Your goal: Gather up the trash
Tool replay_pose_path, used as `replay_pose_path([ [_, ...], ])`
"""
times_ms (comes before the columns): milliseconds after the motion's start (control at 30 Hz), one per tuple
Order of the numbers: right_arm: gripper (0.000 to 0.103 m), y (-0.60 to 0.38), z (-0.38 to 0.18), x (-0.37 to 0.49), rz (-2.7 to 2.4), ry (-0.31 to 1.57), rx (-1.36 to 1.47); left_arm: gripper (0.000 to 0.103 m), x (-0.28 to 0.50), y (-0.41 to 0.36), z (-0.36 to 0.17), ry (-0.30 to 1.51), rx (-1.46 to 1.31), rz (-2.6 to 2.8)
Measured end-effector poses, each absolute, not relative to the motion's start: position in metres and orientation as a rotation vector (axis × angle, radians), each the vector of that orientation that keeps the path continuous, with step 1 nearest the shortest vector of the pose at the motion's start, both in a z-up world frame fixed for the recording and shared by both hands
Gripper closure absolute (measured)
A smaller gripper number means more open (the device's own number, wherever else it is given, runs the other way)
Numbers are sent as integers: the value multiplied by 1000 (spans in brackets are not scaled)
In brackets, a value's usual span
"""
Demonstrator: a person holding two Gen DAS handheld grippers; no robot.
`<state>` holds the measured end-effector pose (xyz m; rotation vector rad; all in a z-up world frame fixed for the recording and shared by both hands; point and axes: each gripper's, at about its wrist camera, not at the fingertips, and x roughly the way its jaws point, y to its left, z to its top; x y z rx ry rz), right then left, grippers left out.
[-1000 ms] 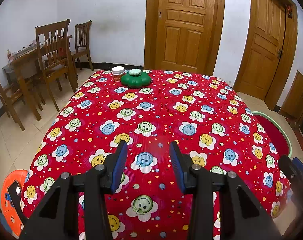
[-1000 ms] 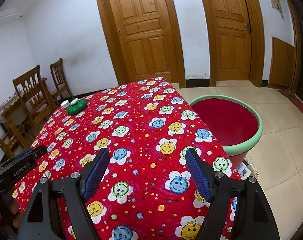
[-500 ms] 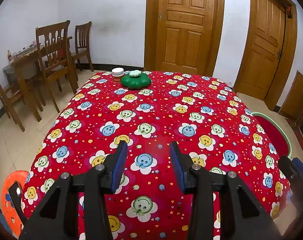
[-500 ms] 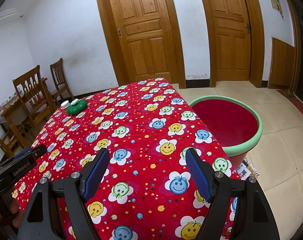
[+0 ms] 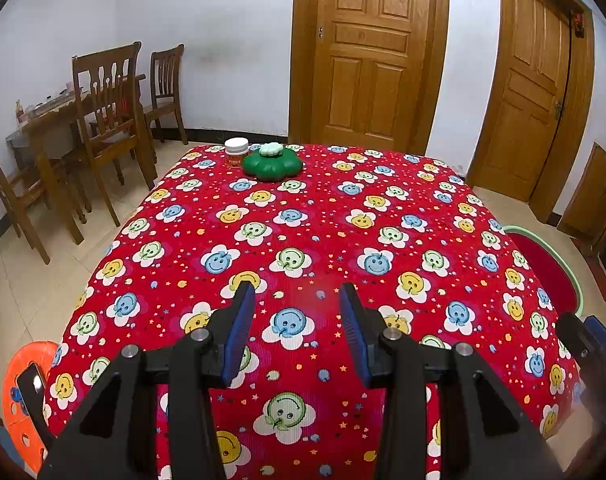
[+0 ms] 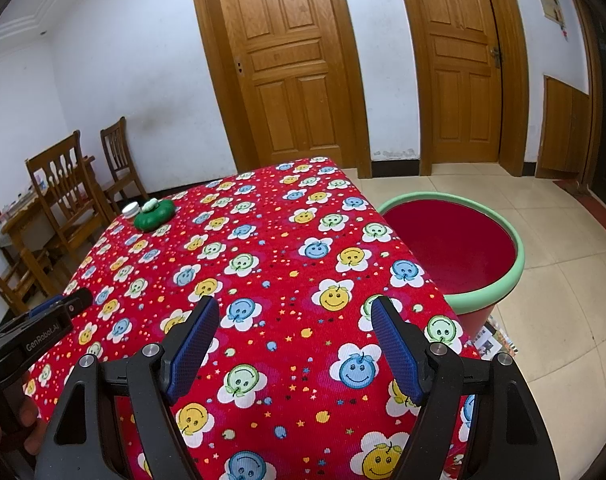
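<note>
A green flower-shaped dish (image 5: 272, 166) with a pale crumpled piece (image 5: 271, 149) on top sits at the far end of the red smiley-patterned table (image 5: 383, 216), beside a white-lidded jar (image 5: 236, 151). Both also show in the right wrist view, the dish (image 6: 154, 214) and the jar (image 6: 129, 209). A red bin with a green rim (image 6: 455, 248) stands on the floor at the table's right side; its edge shows in the left wrist view (image 5: 551, 264). My left gripper (image 5: 297, 322) is open and empty over the near table. My right gripper (image 6: 293, 344) is open wide and empty.
Wooden chairs (image 5: 107, 120) and a cluttered side table (image 5: 43, 116) stand at the left. An orange stool (image 5: 19, 392) sits at the near left floor. Two wooden doors (image 5: 367, 60) close the back wall. Printed papers (image 6: 491, 340) lie on the floor under the bin.
</note>
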<state>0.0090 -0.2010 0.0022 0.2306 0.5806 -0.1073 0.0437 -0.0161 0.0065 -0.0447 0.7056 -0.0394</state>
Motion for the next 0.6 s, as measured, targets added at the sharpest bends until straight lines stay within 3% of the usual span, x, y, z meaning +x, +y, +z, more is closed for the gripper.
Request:
replay_pose_path([
  [600, 24, -201, 2, 9, -108, 581, 231, 59, 43, -15, 8, 700, -43, -36],
])
